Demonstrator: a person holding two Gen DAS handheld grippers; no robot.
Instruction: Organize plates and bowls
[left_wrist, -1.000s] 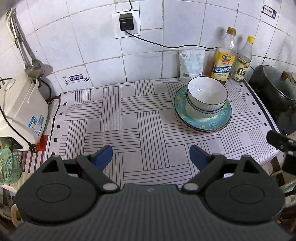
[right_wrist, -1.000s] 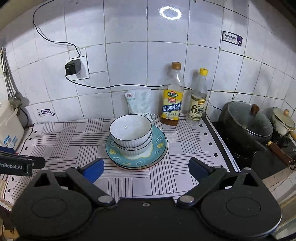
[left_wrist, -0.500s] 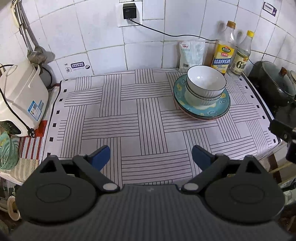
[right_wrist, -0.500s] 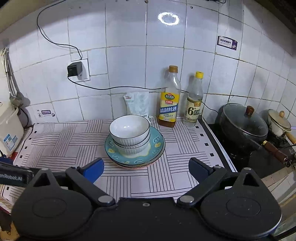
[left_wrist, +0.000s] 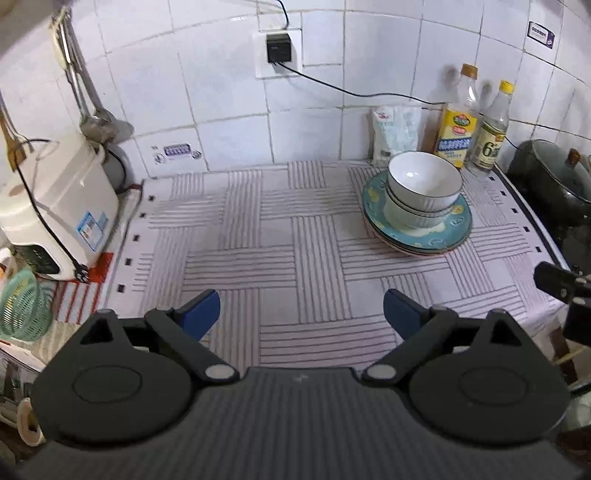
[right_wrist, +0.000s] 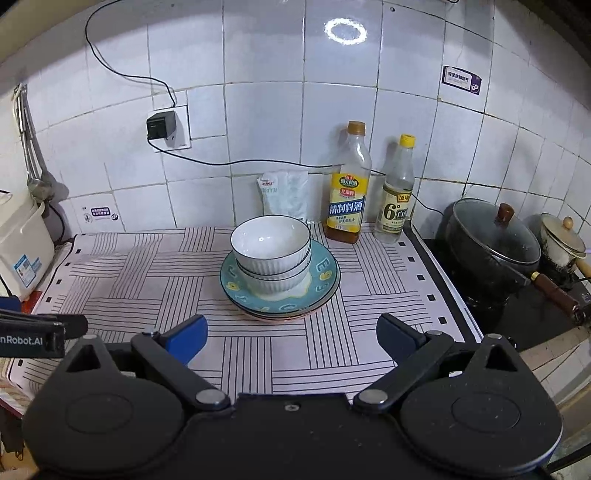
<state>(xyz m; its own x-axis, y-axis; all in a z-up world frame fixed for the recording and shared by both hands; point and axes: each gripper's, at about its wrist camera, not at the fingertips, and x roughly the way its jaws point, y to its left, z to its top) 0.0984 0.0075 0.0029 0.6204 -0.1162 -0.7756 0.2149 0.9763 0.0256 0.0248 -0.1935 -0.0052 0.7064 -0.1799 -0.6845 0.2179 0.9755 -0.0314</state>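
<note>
Bowls and plates form one pile at the far right of the table: two white ribbed ceramic bowls (right_wrist: 270, 246) nest one inside the other on a stack of teal patterned ceramic plates (right_wrist: 320, 275), of which at least one pinkish plate shows at the bottom edge. We see the pile standing on the striped white tablecloth (left_wrist: 280, 258) that covers the table, just in front of the white plastic packet (right_wrist: 285, 195), the yellow-labelled cooking-wine bottle (right_wrist: 349, 192) and the clear vinegar bottle (right_wrist: 398, 199) by the tiled wall. The near and left parts of the cloth carry no crockery.

Left hand-held gripper (left_wrist: 302, 314): its blue-padded jaws stand wide apart with nothing between them, above the near middle of the cloth and well apart from the pile. Right hand-held gripper (right_wrist: 291, 332): its jaws likewise stand apart and empty, near the pile's front edge yet not touching it.

We judge that the crockery is already gathered, bowls on plates, with no loose piece visible elsewhere. Two readings fit: either the sorting is essentially finished, or it has not begun and the bowls must yet be lifted off to sit apart from the plates. We cannot tell which from these views; no piece is held in either case.

To the right, a dark lidded pot (right_wrist: 493, 240) sits on the stove; to the left, a white rice cooker (left_wrist: 59, 206) stands beside the table.
</note>
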